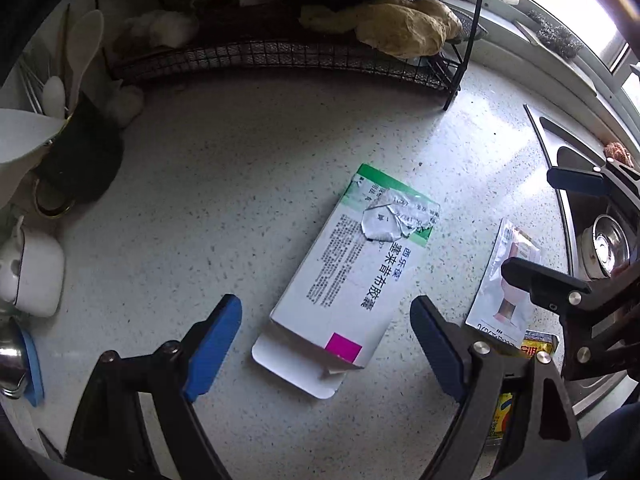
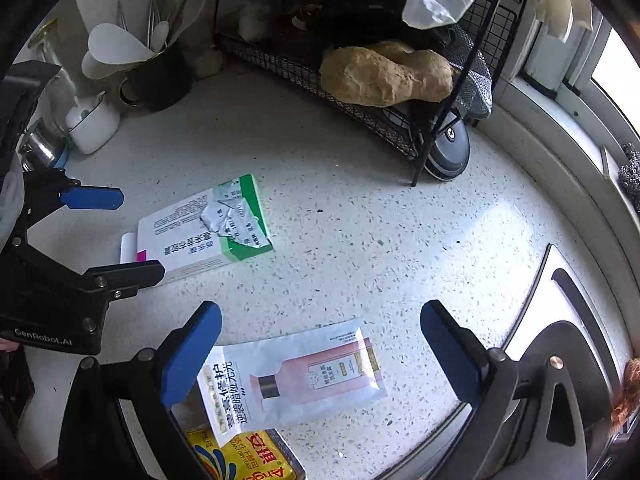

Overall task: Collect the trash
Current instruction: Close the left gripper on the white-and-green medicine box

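The medicine box (image 1: 344,276) lies flat in the frame centre on the speckled surface (image 1: 224,184), between the wide left tongs (image 1: 326,344). The white sachet (image 2: 296,376) lies at lower centre between the wide right tongs (image 2: 320,356), overlapping a yellow packet (image 2: 248,456).

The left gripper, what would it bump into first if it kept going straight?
Probably the white and green medicine box: it lies flat on the counter between the open left gripper fingers, right ahead. Depth is hard to judge.

Left claw (image 1: 326,346) open over medicine box (image 1: 346,276); sachet (image 1: 502,284) right.
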Action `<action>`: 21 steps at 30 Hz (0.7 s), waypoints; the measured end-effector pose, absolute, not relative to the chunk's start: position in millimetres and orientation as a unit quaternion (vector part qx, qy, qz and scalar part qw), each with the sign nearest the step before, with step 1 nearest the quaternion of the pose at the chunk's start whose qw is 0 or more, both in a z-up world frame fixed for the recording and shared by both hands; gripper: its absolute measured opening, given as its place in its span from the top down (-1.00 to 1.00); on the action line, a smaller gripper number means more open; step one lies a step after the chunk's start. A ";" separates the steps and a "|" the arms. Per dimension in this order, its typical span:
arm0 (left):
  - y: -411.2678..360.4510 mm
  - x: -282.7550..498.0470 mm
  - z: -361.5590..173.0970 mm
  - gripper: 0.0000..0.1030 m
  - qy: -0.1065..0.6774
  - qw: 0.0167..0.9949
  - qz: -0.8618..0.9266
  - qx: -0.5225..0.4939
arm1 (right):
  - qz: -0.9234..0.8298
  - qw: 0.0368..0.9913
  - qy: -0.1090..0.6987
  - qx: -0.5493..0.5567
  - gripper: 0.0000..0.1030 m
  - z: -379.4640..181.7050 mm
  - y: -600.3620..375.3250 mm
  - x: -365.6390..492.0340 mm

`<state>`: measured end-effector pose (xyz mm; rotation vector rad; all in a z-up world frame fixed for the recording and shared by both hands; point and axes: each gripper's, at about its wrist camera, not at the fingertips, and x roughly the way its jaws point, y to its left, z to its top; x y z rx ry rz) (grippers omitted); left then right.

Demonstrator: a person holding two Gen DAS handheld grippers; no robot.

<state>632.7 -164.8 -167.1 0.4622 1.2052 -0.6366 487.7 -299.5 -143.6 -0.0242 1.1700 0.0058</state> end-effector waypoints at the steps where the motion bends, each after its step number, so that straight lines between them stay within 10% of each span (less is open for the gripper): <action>1: -169.2 636.2 -171.9 -0.65 0.555 0.746 -0.298 0.215 | -0.003 0.833 0.554 -0.008 -0.94 -145.1 -304.4 487.7; 21: -155.8 605.7 -155.2 -0.23 0.537 0.791 -0.268 0.122 | 0.035 0.840 0.541 0.007 -0.94 -123.4 -318.2 471.7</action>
